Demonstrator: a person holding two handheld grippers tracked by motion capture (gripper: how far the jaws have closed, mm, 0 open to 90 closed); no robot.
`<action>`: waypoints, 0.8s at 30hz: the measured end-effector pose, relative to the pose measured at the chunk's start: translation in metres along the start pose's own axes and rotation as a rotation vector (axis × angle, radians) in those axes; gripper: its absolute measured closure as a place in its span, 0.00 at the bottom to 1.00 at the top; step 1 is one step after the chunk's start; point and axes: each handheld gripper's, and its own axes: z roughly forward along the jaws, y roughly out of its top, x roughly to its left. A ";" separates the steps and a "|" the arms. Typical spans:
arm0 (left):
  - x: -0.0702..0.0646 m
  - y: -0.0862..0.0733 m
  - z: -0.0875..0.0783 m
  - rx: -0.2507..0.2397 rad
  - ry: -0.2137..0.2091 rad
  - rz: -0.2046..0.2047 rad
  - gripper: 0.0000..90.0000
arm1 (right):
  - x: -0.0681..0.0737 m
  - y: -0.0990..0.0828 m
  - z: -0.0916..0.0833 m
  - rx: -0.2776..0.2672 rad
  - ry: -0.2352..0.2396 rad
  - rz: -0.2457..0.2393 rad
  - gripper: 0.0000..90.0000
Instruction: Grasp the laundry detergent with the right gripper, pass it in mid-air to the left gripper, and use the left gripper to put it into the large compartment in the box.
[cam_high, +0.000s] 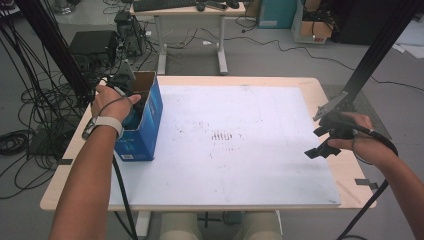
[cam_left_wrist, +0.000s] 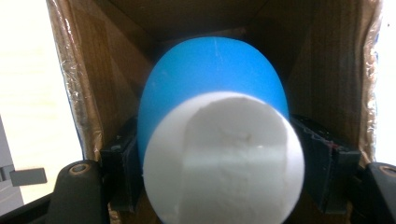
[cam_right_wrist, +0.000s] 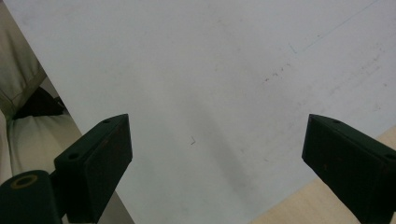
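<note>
A blue egg-shaped thing with a flat white end (cam_left_wrist: 219, 140) lies between the jaws of my left gripper (cam_left_wrist: 224, 163), inside a brown-walled cardboard box (cam_left_wrist: 84, 93). The black pads (cam_left_wrist: 123, 172) stand right beside its sides, and its shape looks unsquashed. In the high view the left hand (cam_high: 110, 102) reaches down into the open blue box (cam_high: 147, 125) at the table's left side, which hides the jaws. My right gripper (cam_high: 319, 142) hovers at the right edge of the white board (cam_high: 240, 160). Its jaws (cam_right_wrist: 217, 154) stand wide apart with nothing between them.
The white board covers most of a light wooden table (cam_high: 345, 175). Cables and black equipment (cam_high: 95, 45) lie on the floor to the left. A second desk (cam_high: 190, 15) stands behind the table. The person's lap (cam_right_wrist: 28, 126) shows at the near edge.
</note>
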 end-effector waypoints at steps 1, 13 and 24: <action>0.000 0.000 0.000 0.001 0.000 0.000 0.30 | 0.000 0.000 0.000 -0.001 0.001 0.004 0.09; -0.001 -0.002 -0.009 -0.006 0.002 0.030 0.30 | 0.002 0.001 -0.001 -0.008 0.004 0.005 0.09; 0.001 -0.003 -0.024 -0.046 -0.024 0.034 0.14 | 0.004 0.001 -0.003 -0.006 0.001 -0.004 0.09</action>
